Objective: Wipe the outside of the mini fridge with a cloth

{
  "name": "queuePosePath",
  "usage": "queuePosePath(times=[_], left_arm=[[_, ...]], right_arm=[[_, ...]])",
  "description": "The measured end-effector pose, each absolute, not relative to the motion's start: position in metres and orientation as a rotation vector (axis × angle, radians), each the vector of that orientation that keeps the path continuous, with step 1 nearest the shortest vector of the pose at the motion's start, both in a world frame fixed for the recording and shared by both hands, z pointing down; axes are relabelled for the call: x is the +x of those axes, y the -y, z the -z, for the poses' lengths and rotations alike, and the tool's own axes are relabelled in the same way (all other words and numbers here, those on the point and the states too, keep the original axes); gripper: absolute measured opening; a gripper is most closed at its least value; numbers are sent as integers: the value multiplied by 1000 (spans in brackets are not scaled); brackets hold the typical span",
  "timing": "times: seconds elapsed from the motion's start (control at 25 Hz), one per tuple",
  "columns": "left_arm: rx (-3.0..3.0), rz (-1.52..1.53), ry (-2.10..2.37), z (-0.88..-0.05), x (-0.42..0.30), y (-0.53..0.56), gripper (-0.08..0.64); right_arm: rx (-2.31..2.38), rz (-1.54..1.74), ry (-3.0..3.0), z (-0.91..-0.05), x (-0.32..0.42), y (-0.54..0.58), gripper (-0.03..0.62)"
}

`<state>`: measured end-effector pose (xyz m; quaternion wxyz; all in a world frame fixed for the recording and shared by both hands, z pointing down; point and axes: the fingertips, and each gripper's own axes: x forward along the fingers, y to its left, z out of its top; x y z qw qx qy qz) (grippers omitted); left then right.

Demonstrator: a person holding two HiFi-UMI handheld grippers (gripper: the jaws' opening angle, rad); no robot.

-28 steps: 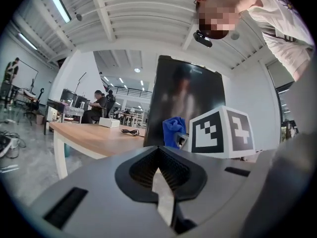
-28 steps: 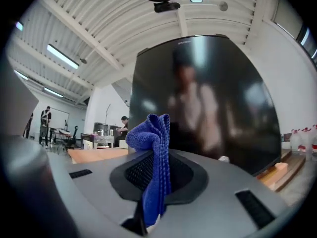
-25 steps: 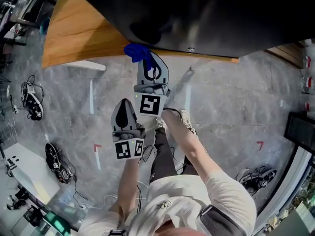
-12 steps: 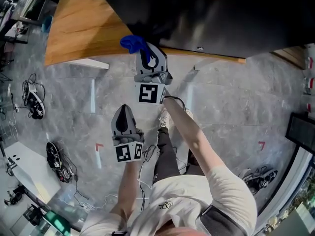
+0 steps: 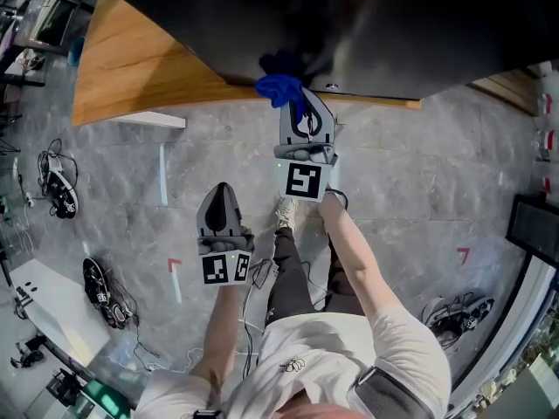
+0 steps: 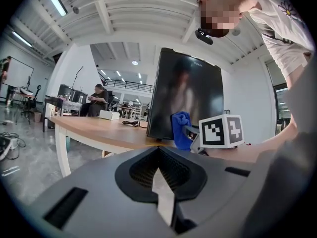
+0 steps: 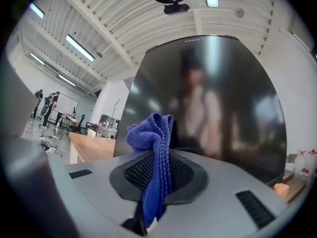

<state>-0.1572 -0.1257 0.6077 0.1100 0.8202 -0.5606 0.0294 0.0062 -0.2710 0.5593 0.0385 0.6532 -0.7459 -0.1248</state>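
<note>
The black mini fridge (image 5: 349, 24) stands on a wooden table (image 5: 131, 68); its glossy door (image 7: 208, 103) fills the right gripper view and it also shows in the left gripper view (image 6: 188, 93). My right gripper (image 5: 294, 103) is shut on a blue cloth (image 5: 281, 85), which bunches up above its jaws (image 7: 153, 148) and reaches the fridge's lower front edge. In the left gripper view the blue cloth (image 6: 181, 129) sits beside the fridge. My left gripper (image 5: 222, 201) hangs lower and to the left, away from the fridge, jaws shut on nothing.
A white box (image 6: 109, 114) and a cable lie on the wooden table. Cables and gear (image 5: 57, 182) are scattered on the grey floor at the left. The person's legs and shoes (image 5: 288, 216) stand below the grippers. People sit far back in the room.
My right gripper has carried the blue cloth to the right along the fridge's front edge. The left gripper has stayed in about the same place.
</note>
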Motion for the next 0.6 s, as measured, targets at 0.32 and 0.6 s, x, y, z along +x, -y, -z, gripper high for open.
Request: queuePosePath(times=[0.32, 0.6], left_arm=[[2436, -104, 1606, -609, -132, 134, 5], [2475, -117, 1563, -608, -118, 136, 5]], right_arm=[[2077, 392, 2152, -557, 81, 247, 61], [2339, 350, 2021, -565, 160, 228, 61]])
